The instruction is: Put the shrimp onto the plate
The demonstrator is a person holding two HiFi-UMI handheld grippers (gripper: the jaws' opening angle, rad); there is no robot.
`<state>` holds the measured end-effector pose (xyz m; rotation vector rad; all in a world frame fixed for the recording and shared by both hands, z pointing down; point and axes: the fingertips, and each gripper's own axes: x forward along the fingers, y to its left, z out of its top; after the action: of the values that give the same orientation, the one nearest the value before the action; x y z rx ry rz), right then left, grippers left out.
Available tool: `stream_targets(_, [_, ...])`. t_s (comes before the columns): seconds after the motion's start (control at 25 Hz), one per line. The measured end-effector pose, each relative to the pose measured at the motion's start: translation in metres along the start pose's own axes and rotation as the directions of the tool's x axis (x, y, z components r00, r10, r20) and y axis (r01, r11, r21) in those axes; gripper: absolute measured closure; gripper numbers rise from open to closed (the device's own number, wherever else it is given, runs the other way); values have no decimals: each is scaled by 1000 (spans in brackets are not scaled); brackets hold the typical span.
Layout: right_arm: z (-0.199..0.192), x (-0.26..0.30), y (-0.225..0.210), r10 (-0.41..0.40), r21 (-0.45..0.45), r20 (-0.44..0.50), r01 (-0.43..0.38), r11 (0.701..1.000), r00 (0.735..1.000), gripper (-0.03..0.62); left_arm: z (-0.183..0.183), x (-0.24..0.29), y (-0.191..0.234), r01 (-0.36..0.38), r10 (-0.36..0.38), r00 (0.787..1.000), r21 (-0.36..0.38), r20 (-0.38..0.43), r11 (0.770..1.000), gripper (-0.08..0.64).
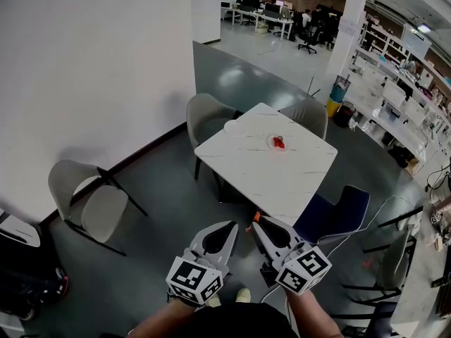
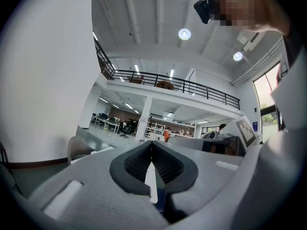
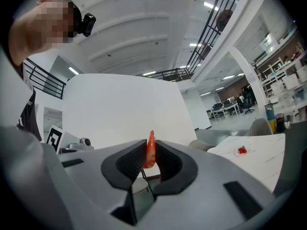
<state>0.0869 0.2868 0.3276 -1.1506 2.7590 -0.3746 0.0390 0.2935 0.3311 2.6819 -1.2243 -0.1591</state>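
An orange shrimp [image 3: 150, 151] stands pinched between the jaws of my right gripper [image 3: 150, 150], which is shut on it; its tip also pokes out in the head view as the shrimp [image 1: 256, 217]. My right gripper [image 1: 258, 223] and my left gripper [image 1: 231, 225] hang side by side in front of the white marble table [image 1: 282, 174], some way from it. A small clear plate [image 1: 279, 144] with something red on it lies on the table; it also shows far right as the plate [image 3: 242, 151]. My left gripper [image 2: 151, 145] is shut and holds nothing.
Grey chairs [image 1: 204, 118] stand at the table's far side, a dark blue chair [image 1: 338, 213] at its near right corner, and another grey chair [image 1: 91, 203] by the white wall at left. Black chair frames [image 1: 394, 259] stand at right. The floor is dark grey.
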Motion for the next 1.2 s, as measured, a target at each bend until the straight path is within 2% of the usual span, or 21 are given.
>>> stream_targets(0.76, [-20,51,30,-9,-7,-25,9,1000,1000,532,-1,-27,56,-1,1,1000,-22,-4,1000,552])
stream_targets(1.0, [-20,63,8,-13,-2,-26,12,1000,1000,532,-10,-5,68,3,-3,1000,-31,-18,1000,552])
stream_targets(1.2, [-18,98,-26,17,13,-22,-17,1000,1000,532,-9,26,99,-23,23,1000,-26,-16,999,552])
